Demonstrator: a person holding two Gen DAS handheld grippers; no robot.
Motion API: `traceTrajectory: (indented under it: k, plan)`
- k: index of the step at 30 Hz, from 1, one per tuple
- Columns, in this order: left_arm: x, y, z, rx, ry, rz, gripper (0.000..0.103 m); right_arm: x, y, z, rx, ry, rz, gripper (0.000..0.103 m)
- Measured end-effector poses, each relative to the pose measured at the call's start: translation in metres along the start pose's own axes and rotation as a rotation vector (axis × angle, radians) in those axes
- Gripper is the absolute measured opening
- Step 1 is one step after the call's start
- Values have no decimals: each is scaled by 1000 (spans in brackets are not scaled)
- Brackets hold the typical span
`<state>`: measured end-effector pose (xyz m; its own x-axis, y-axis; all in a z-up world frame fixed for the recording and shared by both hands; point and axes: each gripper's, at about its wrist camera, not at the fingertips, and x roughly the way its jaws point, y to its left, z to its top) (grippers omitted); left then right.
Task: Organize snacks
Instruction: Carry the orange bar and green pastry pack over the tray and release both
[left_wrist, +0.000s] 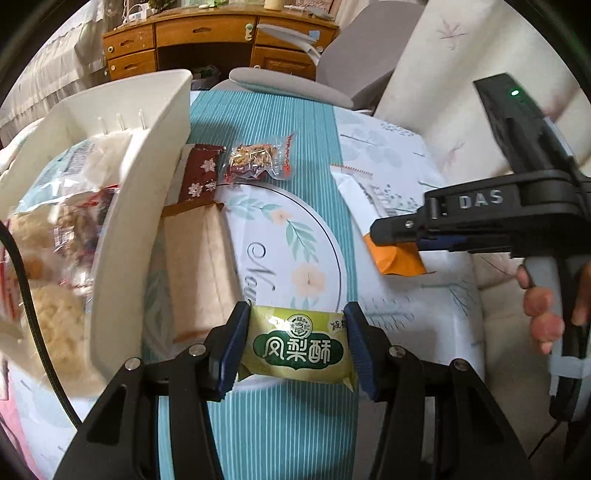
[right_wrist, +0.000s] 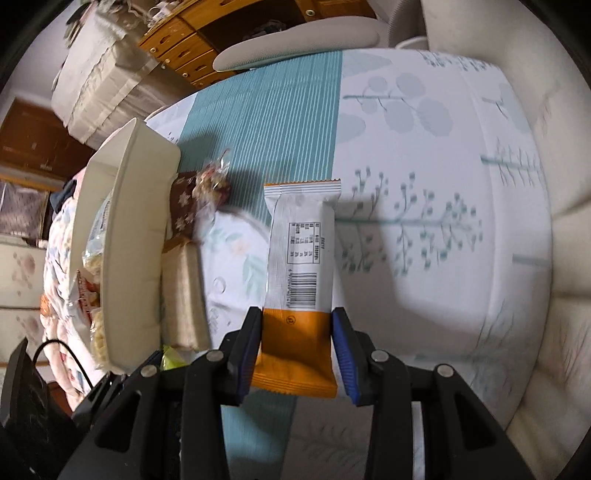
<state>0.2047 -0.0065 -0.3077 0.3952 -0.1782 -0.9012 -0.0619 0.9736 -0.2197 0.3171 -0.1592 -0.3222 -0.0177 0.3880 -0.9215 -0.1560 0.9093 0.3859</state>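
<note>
Snacks are split between both grippers above a cloth-covered table (right_wrist: 424, 155). The left gripper (left_wrist: 297, 349) is clenched on a green pastry pack (left_wrist: 298, 347), its blue pads pressing the pack's two short ends. The right gripper (right_wrist: 297, 354) clasps a white-and-orange bar (right_wrist: 300, 280) by its orange end, barcode side up, the white end jutting forward past the fingertips. In the left view a hand (left_wrist: 543, 314) grips the right tool's handle. At the left stands a white bin (left_wrist: 147, 192) already holding bagged snacks (left_wrist: 55, 236). Just beside its wall lie a tan packet (left_wrist: 199, 266), a dark red packet with snowflakes (left_wrist: 201, 173) and a clear nut pack (left_wrist: 258, 158).
</note>
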Motion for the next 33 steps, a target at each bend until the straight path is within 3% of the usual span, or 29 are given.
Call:
traceTrajectory:
  k: [13, 23, 33]
  plan:
    - [-94, 37, -20, 62, -125, -75, 50, -21, 52, -45, 60, -7, 88, 38]
    - [-128, 99, -12, 115, -150, -107, 50, -27, 116, -66, 99, -63, 114, 38]
    - [-141, 153, 6, 225, -156, -88, 50, -9, 185, -69, 127, -114, 168, 39]
